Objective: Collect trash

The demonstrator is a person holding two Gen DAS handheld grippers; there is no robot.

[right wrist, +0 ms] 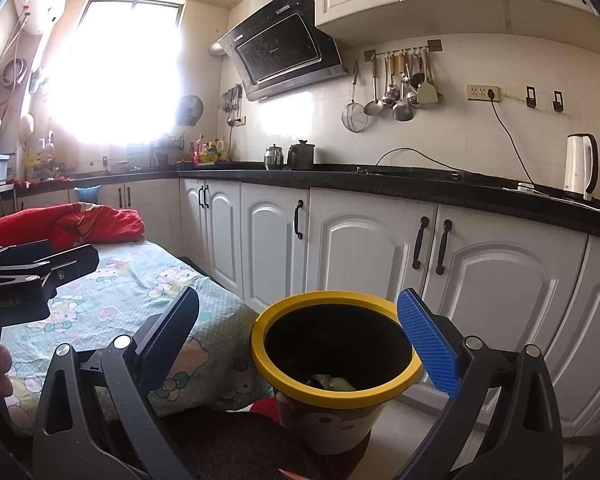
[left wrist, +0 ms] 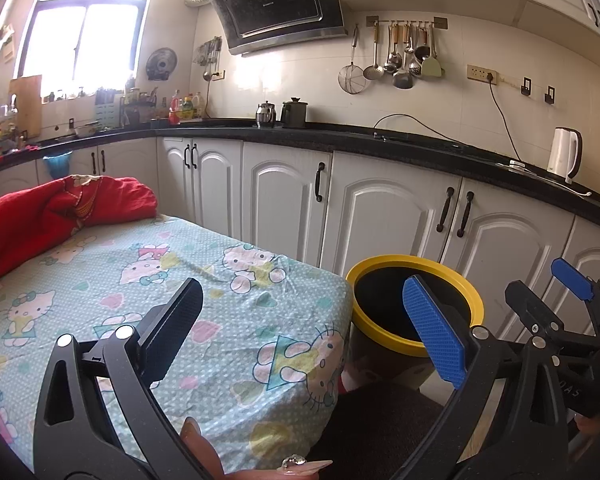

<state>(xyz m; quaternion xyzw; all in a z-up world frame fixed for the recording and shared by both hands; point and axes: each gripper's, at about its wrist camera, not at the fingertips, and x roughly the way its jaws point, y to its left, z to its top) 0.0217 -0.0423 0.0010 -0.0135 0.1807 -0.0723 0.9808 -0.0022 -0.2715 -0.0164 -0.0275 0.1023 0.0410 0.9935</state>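
A trash bin with a yellow rim (right wrist: 332, 396) stands on the floor beside the table; crumpled trash (right wrist: 332, 382) lies at its bottom. My right gripper (right wrist: 300, 340) is open and empty, held just above and in front of the bin's mouth. My left gripper (left wrist: 304, 320) is open and empty over the table's right corner, with the bin (left wrist: 380, 268) just to its right. The right gripper also shows in the left wrist view (left wrist: 572, 280). The left gripper shows at the left edge of the right wrist view (right wrist: 40, 264).
The table (left wrist: 240, 320) wears a light-blue cartoon-cat cloth, with a red blanket (left wrist: 52, 212) bunched at its far left. White cabinets (right wrist: 360, 248) under a black counter run behind. A white kettle (right wrist: 580, 168) and pots (right wrist: 300, 154) stand on the counter.
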